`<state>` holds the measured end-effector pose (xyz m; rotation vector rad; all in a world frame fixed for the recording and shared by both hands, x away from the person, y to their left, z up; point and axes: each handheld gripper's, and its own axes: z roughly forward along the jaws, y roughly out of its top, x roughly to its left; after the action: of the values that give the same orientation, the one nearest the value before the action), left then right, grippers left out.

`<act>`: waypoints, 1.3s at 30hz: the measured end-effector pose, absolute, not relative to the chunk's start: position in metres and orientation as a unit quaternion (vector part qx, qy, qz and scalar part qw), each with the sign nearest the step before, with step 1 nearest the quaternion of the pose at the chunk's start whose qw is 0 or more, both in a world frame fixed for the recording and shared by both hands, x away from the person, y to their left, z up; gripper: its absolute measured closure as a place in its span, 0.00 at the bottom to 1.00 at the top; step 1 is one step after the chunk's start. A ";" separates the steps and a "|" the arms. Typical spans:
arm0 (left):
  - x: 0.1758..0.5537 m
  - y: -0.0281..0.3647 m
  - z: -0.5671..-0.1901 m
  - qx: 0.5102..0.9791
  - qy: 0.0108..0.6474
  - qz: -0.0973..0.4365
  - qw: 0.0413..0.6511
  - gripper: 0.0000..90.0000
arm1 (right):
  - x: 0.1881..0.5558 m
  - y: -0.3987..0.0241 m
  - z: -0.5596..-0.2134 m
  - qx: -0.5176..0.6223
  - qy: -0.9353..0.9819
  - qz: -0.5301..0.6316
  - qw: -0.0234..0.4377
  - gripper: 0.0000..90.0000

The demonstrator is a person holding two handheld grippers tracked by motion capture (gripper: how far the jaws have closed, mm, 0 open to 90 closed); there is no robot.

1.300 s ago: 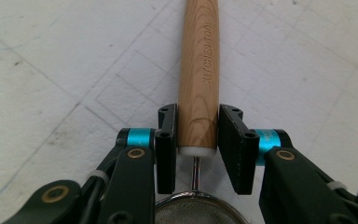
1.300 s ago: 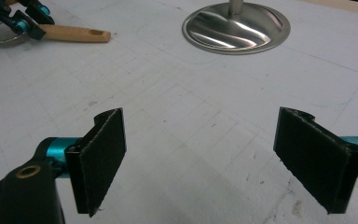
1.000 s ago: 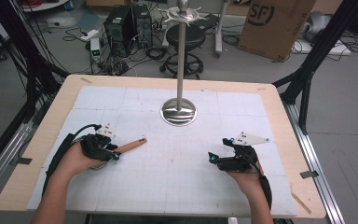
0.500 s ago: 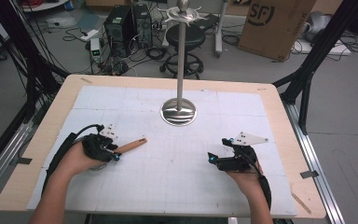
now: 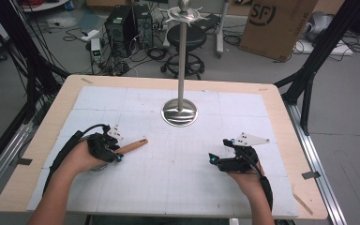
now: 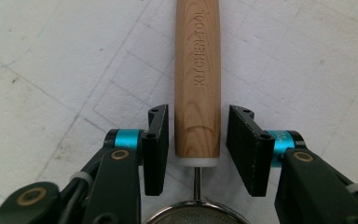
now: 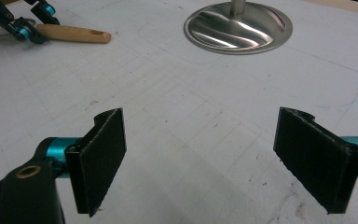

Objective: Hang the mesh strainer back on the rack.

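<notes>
Now our left gripper [image 6: 196, 148] has its jaws a bit apart around the wooden handle [image 6: 198, 79] of a kitchen tool, with a small gap on each side, so the pads do not press on it. The jaws have just been opening a little, and the handle lies between them on the white counter [image 5: 178, 187]. Its round metal end [image 6: 186, 215] peeks out near the gripper. We think the tool is being let go, or the grip is being fixed. Our right gripper [image 7: 214, 158] rests wide open with nothing in it, near the shiny stand [image 5: 180, 111].
</notes>
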<state>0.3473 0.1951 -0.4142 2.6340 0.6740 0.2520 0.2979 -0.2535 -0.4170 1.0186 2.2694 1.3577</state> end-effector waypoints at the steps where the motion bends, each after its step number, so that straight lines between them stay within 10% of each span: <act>1: 0.349 0.195 -0.414 0.946 0.240 0.086 0.202 0.66 | 0.298 -0.253 -0.417 0.355 0.791 0.473 0.153 0.18; 39: 0.333 0.210 -0.416 0.929 0.231 0.107 0.270 0.76 | 0.299 -0.252 -0.419 0.357 0.792 0.472 0.151 0.18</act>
<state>0.3331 0.2097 -0.4161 2.5021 0.6222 0.2885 0.2990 -0.2520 -0.4189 1.0242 2.2745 1.3543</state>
